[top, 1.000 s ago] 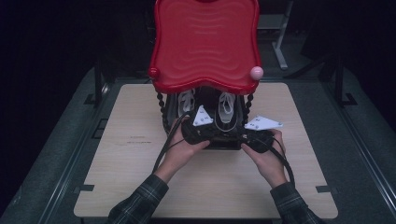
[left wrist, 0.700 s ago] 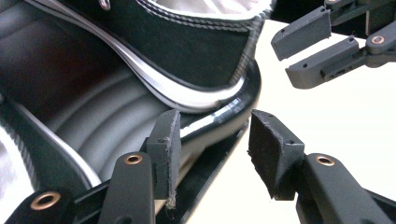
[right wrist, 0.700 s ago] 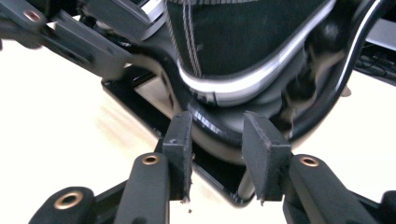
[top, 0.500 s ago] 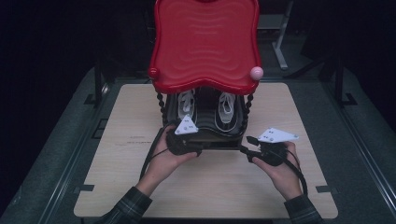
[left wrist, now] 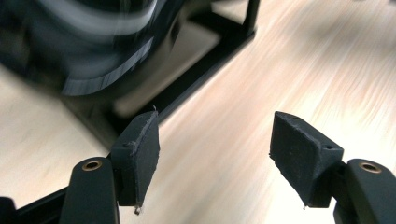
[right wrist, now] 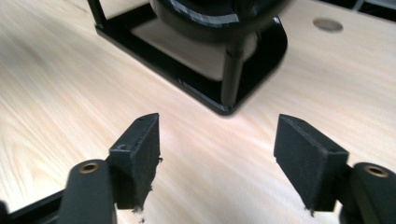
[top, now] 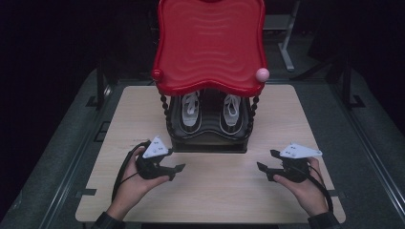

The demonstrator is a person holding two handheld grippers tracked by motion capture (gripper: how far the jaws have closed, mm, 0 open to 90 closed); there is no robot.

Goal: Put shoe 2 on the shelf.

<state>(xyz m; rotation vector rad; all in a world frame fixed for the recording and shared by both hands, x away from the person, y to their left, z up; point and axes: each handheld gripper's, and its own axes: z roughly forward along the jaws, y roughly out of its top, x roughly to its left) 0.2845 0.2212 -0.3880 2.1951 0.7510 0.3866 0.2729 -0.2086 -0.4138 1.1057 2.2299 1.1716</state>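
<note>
Nearest, left gripper (top: 175,168) and right gripper (top: 263,168) low over the table (top: 215,200), jaws just opened, nothing between them. Beyond, black rack (top: 210,143) mid-table, between and ahead of both. On its shelf, shoes (top: 211,112) side by side, long axes running away, which end is the toe unclear. Above, red tray (top: 210,43) overhanging them, posts flanking.

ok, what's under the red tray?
Under the red tray, a pair of black shoes with white laces sits on the rack's black lower shelf. The tray covers their heels.
</note>
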